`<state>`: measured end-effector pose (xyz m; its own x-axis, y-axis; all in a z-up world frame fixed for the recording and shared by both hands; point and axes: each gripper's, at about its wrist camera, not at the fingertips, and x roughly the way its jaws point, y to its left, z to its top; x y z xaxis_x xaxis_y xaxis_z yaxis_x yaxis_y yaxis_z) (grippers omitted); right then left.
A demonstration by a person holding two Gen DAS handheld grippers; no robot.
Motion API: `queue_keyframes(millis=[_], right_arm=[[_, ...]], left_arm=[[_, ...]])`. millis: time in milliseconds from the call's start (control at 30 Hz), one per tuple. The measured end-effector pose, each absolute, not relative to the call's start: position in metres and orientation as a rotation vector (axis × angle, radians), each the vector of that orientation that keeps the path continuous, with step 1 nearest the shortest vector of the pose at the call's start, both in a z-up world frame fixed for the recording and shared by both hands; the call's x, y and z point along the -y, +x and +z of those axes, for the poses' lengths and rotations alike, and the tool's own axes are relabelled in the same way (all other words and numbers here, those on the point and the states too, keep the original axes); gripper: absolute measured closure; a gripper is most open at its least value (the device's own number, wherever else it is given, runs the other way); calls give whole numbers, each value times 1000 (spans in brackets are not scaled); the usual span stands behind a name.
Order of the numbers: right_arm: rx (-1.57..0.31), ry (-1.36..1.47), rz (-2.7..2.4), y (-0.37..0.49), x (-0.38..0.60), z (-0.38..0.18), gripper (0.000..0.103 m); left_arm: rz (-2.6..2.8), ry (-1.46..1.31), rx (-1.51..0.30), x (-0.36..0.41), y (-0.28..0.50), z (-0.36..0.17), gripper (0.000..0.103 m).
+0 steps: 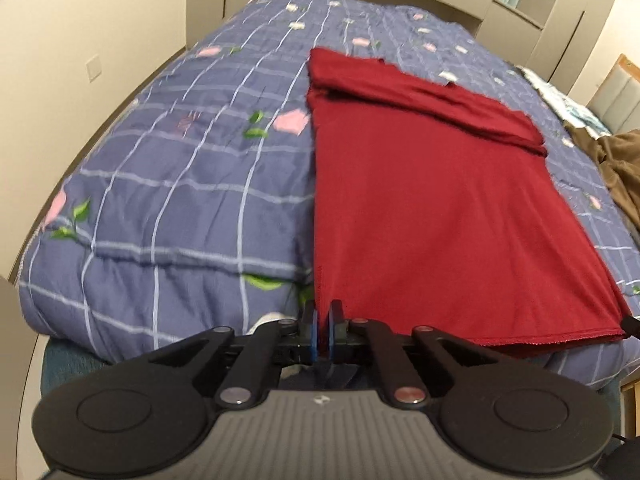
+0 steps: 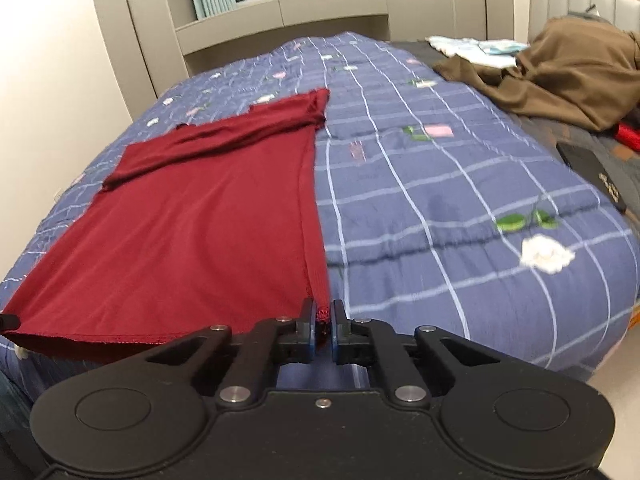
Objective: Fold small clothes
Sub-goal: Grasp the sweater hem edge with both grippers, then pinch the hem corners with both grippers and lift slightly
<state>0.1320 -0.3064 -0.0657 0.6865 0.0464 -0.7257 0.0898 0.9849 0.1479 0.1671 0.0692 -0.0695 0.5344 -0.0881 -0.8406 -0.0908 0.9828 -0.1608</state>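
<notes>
Lying flat on the blue checked bed cover (image 1: pixel 160 184), the red shirt (image 1: pixel 432 208) has both near corners pinched. The left gripper (image 1: pixel 322 320) jaws are clenched on one corner, the right gripper (image 2: pixel 322 318) jaws on the other. No writing can be read.

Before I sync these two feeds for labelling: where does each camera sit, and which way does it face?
Left wrist: rides the left gripper, looking down along its fingers across the bed quilt; jaws pinch the red garment at its near left corner.
Right wrist: rides the right gripper, facing the same way; jaws pinch the garment's near right corner, brown cloth at far right.
Shared: the red garment, the quilt and the brown cloth.
</notes>
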Motion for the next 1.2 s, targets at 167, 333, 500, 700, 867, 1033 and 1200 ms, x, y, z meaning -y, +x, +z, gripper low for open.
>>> queue_keyframes(millis=[167, 333, 500, 700, 867, 1033, 1200], right_arm=[[-813, 168, -25, 130, 307, -73, 97], [-769, 120, 34, 126, 301, -65, 67], [-682, 4, 140, 120, 288, -51, 26], [-663, -237, 359, 121, 253, -55, 15], [-675, -465, 466, 118, 234, -74, 16], [-683, -600, 434, 118, 226, -91, 18], [-657, -607, 376, 123, 223, -98, 20]], left_arm=[[4, -139, -1049, -61, 171, -84, 99], [-14, -118, -1029, -60, 168, -81, 48], [-28, -22, -919, -53, 155, -66, 12], [-147, 249, -815, -22, 142, -64, 1], [-242, 550, -779, 10, 125, -87, 1], [-185, 765, -729, 32, 115, -115, 1], [-109, 826, -708, 34, 119, -122, 5]])
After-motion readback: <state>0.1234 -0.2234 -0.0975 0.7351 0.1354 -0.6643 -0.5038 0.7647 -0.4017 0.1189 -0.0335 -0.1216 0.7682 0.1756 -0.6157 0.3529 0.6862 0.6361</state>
